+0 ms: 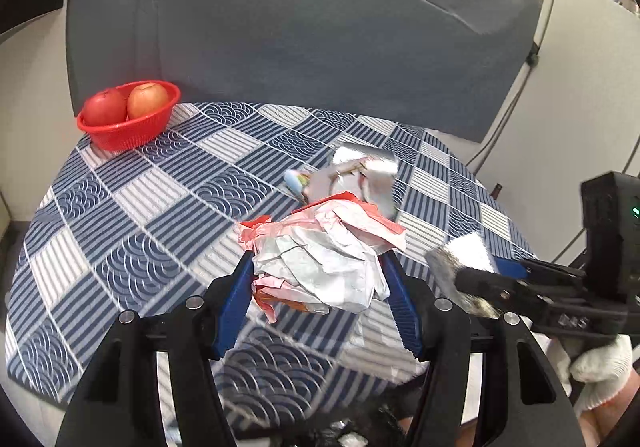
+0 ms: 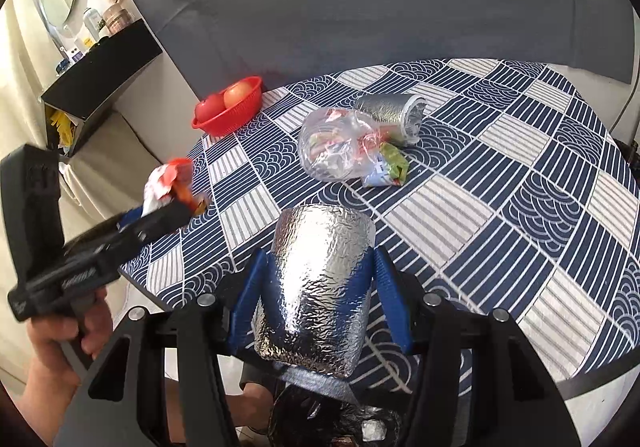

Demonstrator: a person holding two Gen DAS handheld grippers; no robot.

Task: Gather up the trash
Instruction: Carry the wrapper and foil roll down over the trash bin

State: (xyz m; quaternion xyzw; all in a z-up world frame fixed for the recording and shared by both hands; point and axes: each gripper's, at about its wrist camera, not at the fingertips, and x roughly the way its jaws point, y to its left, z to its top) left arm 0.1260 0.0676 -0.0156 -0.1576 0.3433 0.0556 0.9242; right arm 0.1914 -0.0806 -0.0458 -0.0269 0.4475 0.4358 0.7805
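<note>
Left wrist view shows our left gripper (image 1: 324,271) clamped on a crumpled wad of white and red paper (image 1: 324,247), its blue pads pressed to both sides, held above the blue-and-white patterned tablecloth (image 1: 160,215). Right wrist view shows our right gripper (image 2: 320,283) clamped on a silver foil pouch (image 2: 316,287), gripped at its flanks and also clear of the cloth.

We count two grippers, two apples, two foil pieces and one clear plastic bag. The landmark we use is the red basket (image 2: 228,115), standing at the tablecloth's far left corner; it holds the two apples (image 2: 238,94), one redder, one more orange. To the right of the basket, toward the middle of the cloth, lies the clear plastic bag (image 2: 332,147), stuffed with scraps we cannot identify. A green and white wrapper (image 2: 390,167) touches the bag on the side away from the basket, and a second silver foil roll (image 2: 390,113) lies just beyond it.

Only the right wrist view shows a black wall shelf (image 2: 100,75) with bottles to the left of the basket, and a bare hand (image 2: 68,331) on the left gripper's handle. Only the left wrist view shows a white glove (image 1: 596,371) on the right gripper's handle; there the bag and foil roll are a blur.
</note>
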